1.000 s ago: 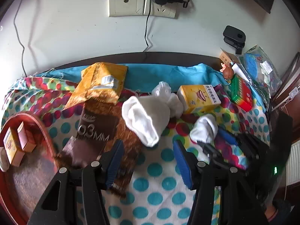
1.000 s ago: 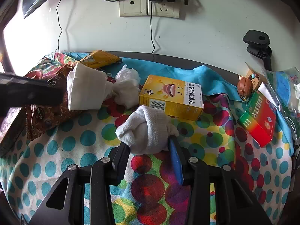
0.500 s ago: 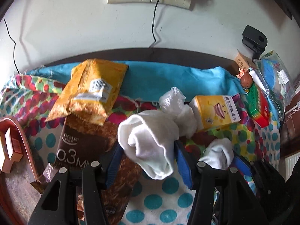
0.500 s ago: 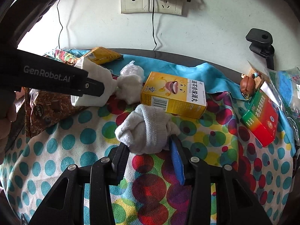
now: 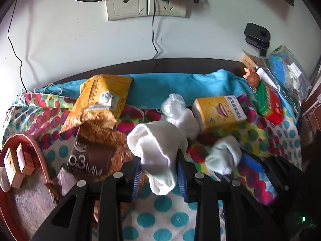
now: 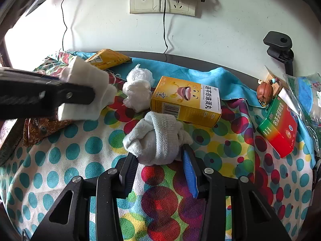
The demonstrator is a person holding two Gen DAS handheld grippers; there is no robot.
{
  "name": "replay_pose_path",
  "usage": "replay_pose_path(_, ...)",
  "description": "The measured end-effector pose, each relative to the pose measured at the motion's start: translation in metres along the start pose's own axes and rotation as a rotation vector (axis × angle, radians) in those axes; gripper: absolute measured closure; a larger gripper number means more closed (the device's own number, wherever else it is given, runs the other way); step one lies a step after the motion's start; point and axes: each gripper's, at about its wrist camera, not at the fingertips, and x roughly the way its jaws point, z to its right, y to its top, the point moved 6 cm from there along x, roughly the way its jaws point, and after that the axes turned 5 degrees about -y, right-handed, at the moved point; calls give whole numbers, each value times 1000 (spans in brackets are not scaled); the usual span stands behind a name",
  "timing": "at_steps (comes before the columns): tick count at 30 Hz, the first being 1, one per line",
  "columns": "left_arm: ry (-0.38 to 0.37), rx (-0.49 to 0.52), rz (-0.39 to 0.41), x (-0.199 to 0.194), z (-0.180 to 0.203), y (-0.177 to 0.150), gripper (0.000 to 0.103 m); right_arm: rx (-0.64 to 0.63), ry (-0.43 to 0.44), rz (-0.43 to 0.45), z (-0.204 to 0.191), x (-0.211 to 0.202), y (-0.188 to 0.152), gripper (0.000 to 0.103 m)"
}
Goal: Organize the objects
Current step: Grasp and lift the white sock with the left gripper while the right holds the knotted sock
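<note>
My left gripper (image 5: pixel 158 170) is shut on a white sock (image 5: pixel 158 150), which hangs between its blue pads; the same sock shows at the left of the right wrist view (image 6: pixel 86 94). My right gripper (image 6: pixel 158 164) has its fingers on both sides of a balled white sock (image 6: pixel 158 140) on the dotted cloth; that sock also shows in the left wrist view (image 5: pixel 224 156). A yellow medicine box (image 6: pixel 186 102) lies just behind the balled sock.
A crumpled white plastic bag (image 6: pixel 138 88), a yellow snack bag (image 5: pixel 104 98) and a brown packet (image 5: pixel 90 156) lie on the cloth. A red tray (image 5: pixel 36 152) with small boxes is at left. A green-red box (image 6: pixel 278 126) is at right.
My left gripper moved forward onto the white sock and closed on it, lifting it slightly. My right gripper stayed around the balled sock.
</note>
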Motion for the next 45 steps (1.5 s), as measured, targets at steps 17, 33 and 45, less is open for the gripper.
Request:
replay_pose_path(17, -15, 68, -9, -53, 15, -39, 71, -17, -25, -6, -2, 0, 2, 62)
replay_pose_path(33, 39, 89, 21, -109, -5, -81, 71, -37, -46, -8, -6, 4, 2, 61)
replay_pose_path(45, 104, 13, 35, -136, -57, -102, 71, -41, -51, -9, -7, 4, 3, 61)
